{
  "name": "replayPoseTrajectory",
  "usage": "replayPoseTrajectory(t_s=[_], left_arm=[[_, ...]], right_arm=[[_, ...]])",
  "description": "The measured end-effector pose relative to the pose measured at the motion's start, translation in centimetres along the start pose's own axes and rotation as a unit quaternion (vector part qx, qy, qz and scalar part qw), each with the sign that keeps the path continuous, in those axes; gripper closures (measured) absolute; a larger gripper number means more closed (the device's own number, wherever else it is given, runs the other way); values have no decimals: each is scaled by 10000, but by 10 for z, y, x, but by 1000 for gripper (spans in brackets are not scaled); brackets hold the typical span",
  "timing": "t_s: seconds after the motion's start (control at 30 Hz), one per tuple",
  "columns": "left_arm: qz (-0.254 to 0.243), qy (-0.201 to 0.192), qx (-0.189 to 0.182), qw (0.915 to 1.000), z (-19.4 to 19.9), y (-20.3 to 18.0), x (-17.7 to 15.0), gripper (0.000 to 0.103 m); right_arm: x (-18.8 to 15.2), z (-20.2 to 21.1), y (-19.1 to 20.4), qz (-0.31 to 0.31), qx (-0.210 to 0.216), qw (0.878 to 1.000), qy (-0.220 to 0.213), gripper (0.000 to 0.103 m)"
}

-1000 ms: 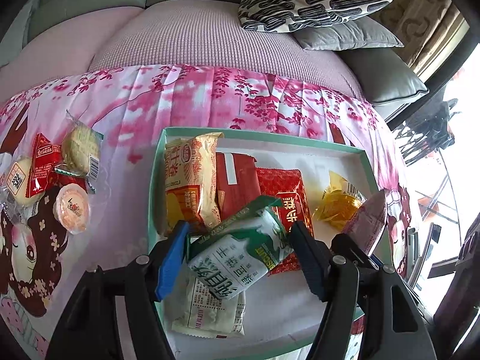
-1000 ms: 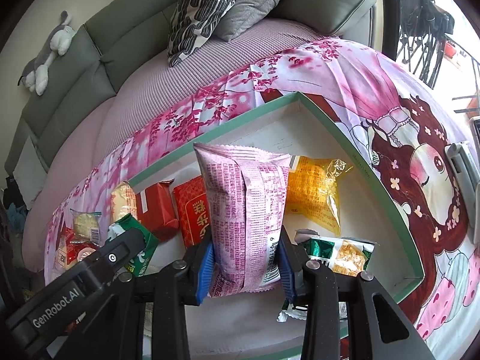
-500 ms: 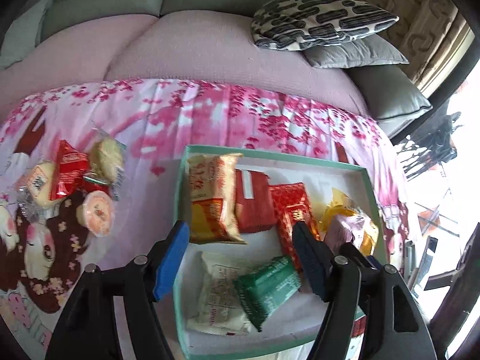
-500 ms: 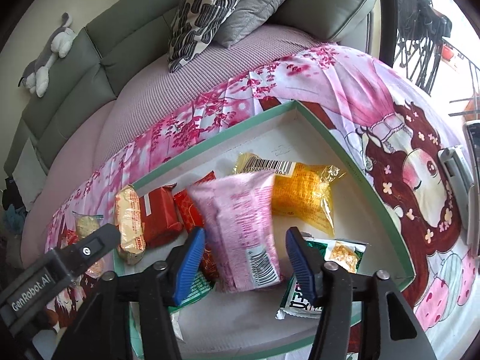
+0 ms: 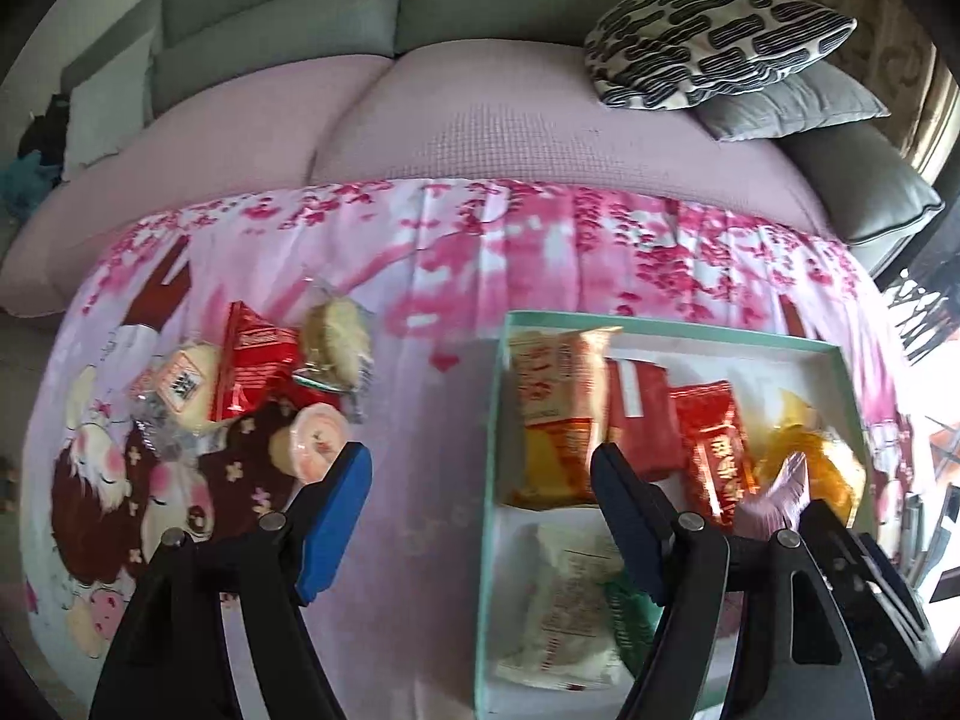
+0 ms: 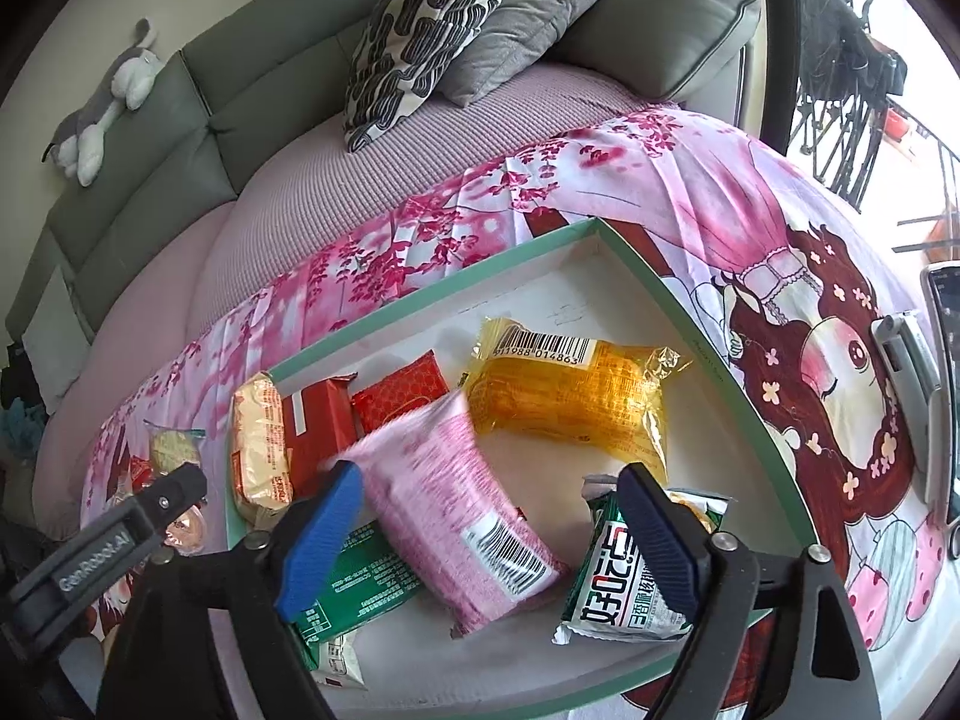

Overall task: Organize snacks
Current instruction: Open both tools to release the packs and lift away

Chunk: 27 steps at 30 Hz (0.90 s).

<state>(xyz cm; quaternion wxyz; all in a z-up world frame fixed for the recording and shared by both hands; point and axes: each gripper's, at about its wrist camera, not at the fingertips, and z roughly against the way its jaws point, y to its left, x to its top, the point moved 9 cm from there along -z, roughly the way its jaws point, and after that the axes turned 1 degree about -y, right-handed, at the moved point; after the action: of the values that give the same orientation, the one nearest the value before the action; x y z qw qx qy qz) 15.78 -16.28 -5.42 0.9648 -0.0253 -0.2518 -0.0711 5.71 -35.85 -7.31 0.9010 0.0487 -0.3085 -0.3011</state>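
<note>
A green-rimmed white box [image 6: 420, 306] on the pink printed cloth holds several snack packets. A pink packet [image 6: 456, 510] lies flat in it between the blue pads of my right gripper [image 6: 489, 480]. Those jaws are opening and the pads are off the packet. Around it lie a yellow packet [image 6: 570, 396], a green packet [image 6: 360, 588] and a green-white packet [image 6: 624, 576]. My left gripper [image 5: 480, 468] is open and holds nothing; it straddles the left rim of the box [image 5: 660, 324]. Left of it, loose on the cloth, are a red packet [image 5: 252, 360], a round cookie [image 5: 336, 336] and a jelly cup [image 5: 312, 438].
A pink-covered sofa seat [image 5: 480, 120] lies behind the cloth, with a patterned cushion [image 5: 714, 42] and a grey cushion [image 5: 792, 108] at the back right. A plush toy [image 6: 114, 96] sits on the sofa back. A phone-like device [image 6: 906, 372] lies on the cloth right of the box.
My right gripper opened and the pink packet dropped from upright to flat in the box. My left gripper let the green-white packet fall into the box and swung left toward the loose snacks.
</note>
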Motion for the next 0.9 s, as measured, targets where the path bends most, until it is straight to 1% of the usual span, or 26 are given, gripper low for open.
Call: replayPoseTrajectory(t_s=[0.07, 0.13, 0.2, 0.23, 0.27, 0.6, 0.73, 0.9], left_arm=[[-4, -24, 92, 10000, 0, 4, 0, 27], [-10, -45, 164, 9999, 0, 7, -1, 26], [-20, -52, 220, 9997, -1, 9, -2, 23], [-18, -47, 262, 9996, -2, 11, -3, 11], [-11, -57, 297, 9995, -3, 13, -4, 6], [100, 28, 549, 9984, -9, 36, -18, 6], [207, 71, 572, 9981, -9, 49, -23, 6], [359, 75, 598, 9975, -6, 64, -27, 6]], right_arm=[[0, 0, 0, -2, 7, 10000, -8, 5], [1, 0, 0, 2, 14, 10000, -21, 4], [1, 0, 0, 19, 17, 10000, -39, 2], [1, 0, 1, 31, 17, 10000, -41, 1], [1, 0, 1, 44, 15, 10000, -43, 0], [-4, -5, 9, 222, -63, 9997, 61, 0], [-7, -7, 16, 323, 82, 9993, 144, 0], [-9, -6, 28, 444, 205, 9987, 122, 0]])
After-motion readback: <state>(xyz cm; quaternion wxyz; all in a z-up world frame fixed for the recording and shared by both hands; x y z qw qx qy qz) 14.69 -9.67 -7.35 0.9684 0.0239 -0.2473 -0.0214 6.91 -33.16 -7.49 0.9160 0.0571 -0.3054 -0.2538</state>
